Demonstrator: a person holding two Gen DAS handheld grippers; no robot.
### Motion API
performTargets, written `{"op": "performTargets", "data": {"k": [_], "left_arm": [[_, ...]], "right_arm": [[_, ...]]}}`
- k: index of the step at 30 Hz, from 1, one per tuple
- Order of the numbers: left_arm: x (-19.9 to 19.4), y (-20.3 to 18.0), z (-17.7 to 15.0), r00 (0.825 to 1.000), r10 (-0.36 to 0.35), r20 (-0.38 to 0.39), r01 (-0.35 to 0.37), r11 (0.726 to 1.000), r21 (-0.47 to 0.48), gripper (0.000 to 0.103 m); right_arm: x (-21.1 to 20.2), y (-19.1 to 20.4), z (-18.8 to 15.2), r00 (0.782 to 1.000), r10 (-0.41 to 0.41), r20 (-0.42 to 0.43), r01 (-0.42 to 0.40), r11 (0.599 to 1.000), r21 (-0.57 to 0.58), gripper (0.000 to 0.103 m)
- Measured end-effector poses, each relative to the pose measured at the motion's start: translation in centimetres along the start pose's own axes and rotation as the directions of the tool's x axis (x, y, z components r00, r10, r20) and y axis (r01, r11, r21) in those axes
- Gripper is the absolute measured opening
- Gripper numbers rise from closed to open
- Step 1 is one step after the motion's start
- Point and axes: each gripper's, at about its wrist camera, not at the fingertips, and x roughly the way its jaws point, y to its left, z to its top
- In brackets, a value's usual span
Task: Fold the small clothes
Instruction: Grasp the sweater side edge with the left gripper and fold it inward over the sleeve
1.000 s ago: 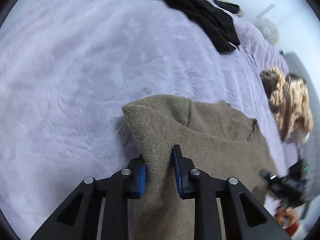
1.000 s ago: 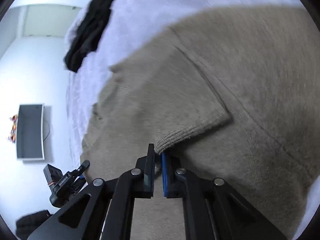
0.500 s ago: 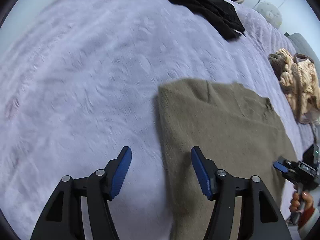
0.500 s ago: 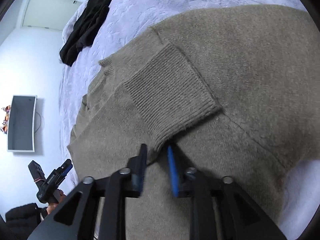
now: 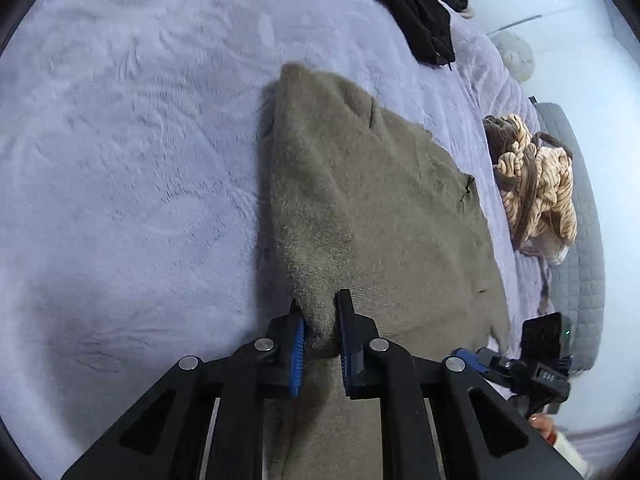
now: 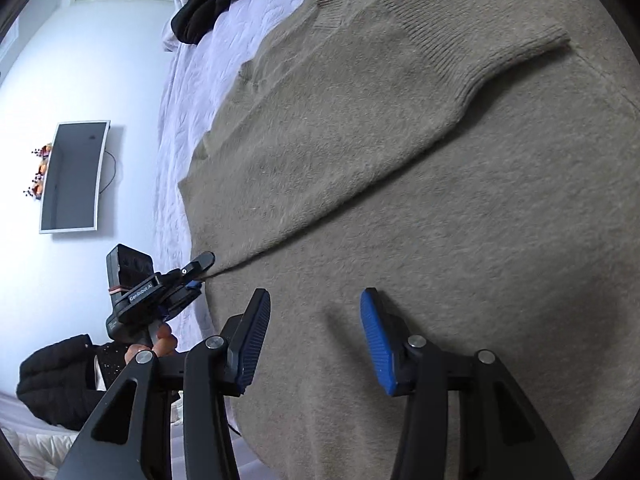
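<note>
A taupe knit sweater [image 5: 372,216] lies on the lavender bedspread [image 5: 132,152], its sleeve folded across the body [image 6: 460,68]. My left gripper [image 5: 320,320] is shut on the sweater's folded left edge, with a ridge of fabric pinched between the blue pads. It also shows in the right wrist view [image 6: 196,268] at the sweater's edge. My right gripper [image 6: 316,312] is open and empty just above the sweater's body [image 6: 440,240]. The right gripper also shows in the left wrist view [image 5: 476,360] at the sweater's lower right corner.
A black garment [image 5: 416,12] lies at the far end of the bed. A tan striped garment [image 5: 536,184] lies at the right edge beside a grey quilted surface [image 5: 580,240]. A monitor [image 6: 72,176] hangs on the white wall.
My left gripper, open half a second ago, has closed on the sweater's left edge. My right gripper has let go of the sleeve cuff, opened wide and drawn back over the body.
</note>
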Motion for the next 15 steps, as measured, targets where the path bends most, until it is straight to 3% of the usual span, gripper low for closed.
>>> {"op": "performTargets", "data": {"k": [5, 7, 14, 15], "left_arm": [[1.0, -0.3, -0.4, 0.982, 0.188, 0.015, -0.188, 0.979, 0.078, 0.016], [0.6, -0.3, -0.7, 0.978, 0.206, 0.036, -0.208, 0.977, 0.057, 0.016], [-0.2, -3.3, -1.8, 0.931, 0.356, 0.079, -0.363, 0.925, 0.11, 0.016], [-0.4, -3.5, -2.0, 0.928, 0.363, 0.079, -0.37, 0.922, 0.111, 0.037]], "right_arm": [[0.5, 0.3, 0.2, 1.0, -0.024, -0.009, 0.024, 1.0, 0.003, 0.051], [0.8, 0.5, 0.2, 0.999, -0.037, -0.013, 0.038, 0.999, 0.004, 0.051], [-0.1, 1.0, -0.2, 0.996, -0.093, -0.009, 0.093, 0.996, -0.002, 0.051], [-0.5, 0.8, -0.4, 0.995, -0.096, -0.005, 0.096, 0.995, 0.0, 0.051]]}}
